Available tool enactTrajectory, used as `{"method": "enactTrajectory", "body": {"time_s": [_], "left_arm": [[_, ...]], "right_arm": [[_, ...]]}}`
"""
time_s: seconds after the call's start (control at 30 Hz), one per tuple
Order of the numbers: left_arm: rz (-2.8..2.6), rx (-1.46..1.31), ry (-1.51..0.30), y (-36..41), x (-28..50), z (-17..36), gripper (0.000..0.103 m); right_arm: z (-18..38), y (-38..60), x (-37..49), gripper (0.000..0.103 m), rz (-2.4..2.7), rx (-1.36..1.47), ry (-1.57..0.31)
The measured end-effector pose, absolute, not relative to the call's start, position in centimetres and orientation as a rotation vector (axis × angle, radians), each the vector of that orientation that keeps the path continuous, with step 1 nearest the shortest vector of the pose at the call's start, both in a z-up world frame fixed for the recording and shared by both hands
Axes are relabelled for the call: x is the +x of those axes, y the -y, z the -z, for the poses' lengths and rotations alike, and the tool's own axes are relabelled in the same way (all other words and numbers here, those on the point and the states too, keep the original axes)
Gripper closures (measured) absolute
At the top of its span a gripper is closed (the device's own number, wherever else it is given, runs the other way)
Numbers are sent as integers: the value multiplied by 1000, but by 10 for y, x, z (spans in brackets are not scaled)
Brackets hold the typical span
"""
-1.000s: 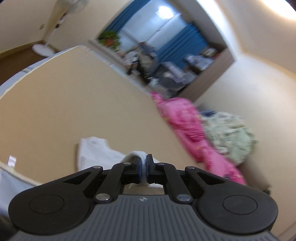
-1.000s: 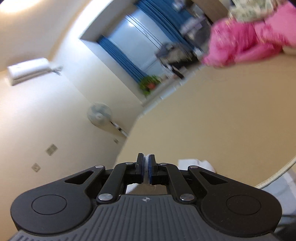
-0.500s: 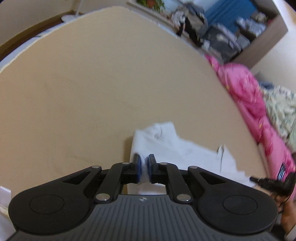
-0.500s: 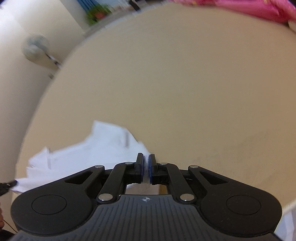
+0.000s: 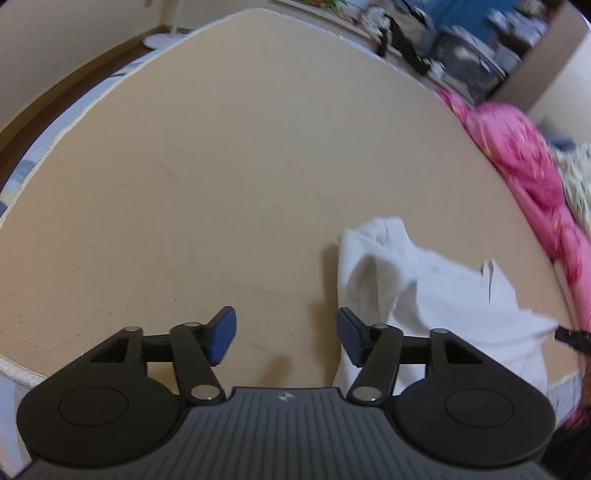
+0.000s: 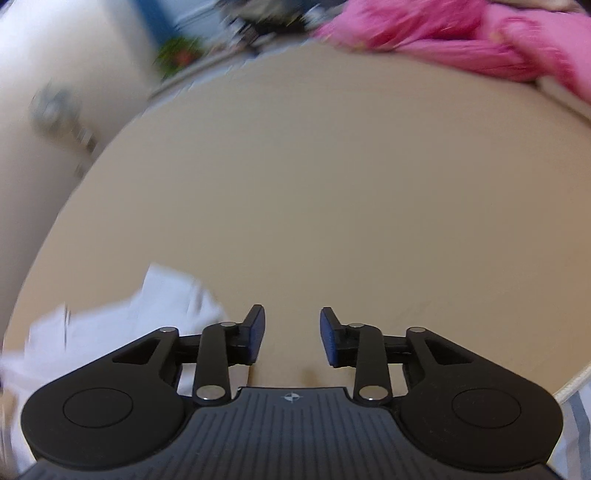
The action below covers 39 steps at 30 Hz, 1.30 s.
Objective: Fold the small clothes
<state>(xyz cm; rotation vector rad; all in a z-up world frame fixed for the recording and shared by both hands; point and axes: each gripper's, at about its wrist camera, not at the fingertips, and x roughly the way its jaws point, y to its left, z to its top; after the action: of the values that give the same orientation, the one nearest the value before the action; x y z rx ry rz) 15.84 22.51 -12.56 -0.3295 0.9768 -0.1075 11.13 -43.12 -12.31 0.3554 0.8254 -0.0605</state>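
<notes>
White garment (image 5: pixel 436 295) lay rumpled on the tan mat (image 5: pixel 221 184), no writing legible, between the left gripper (image 5: pixel 282 334) and right gripper (image 6: pixel 291 338); both jaws were opening, nothing between them.

one white garment (image 5: pixel 436 291), perhaps two pink quilts (image 5: pixel 524 162)

Bedroom w/ wide tan mattress surface (image 5: pixel 221 166)
Cream walls (image 5: pixel 55 37), blue curtains (image 5: pixel 458 11), white pedestal fan base (image 5: pixel 162 37), crumpled pink quilt (image 5: pixel 517 147) alongside.
</notes>
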Motion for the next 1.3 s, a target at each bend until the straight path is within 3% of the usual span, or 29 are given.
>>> {"method": "enactTrajectory", "body": {"time_s": [0.1,0.37,0.87,0.9,0.97,1.0,1.03,1.1,1.23,1.3], "left_arm": [[138,-283,-987,-211,160,128,35],[180,-138,-992,-171,170,135,35],[239,-159,-873,-150,232,146,36],[248,-162,-869,-149,232,146,41],[275,-144,-864,-145,233,146,65],[284,-119,-857,-141,232,146,87],[284,-95,-842,-138,232,145,92],[271,-81,-799,-138,230,140,94],[217,-138,-756,-149,234,134,97],[168,-144,-729,-153,236,132,98]], "right_arm": [[133,407,108,56,-28,235,-896],[147,367,119,56,-93,30,-945],[143,357,175,56,-29,137,-833],[143,357,177,56,-33,139,-834],[145,355,178,56,-44,136,-830],[145,353,179,56,-51,133,-826],[145,351,180,56,-60,129,-818],[147,349,183,63,-79,114,-814],[146,352,189,92,-76,146,-807],[137,356,187,94,-39,171,-742]]}}
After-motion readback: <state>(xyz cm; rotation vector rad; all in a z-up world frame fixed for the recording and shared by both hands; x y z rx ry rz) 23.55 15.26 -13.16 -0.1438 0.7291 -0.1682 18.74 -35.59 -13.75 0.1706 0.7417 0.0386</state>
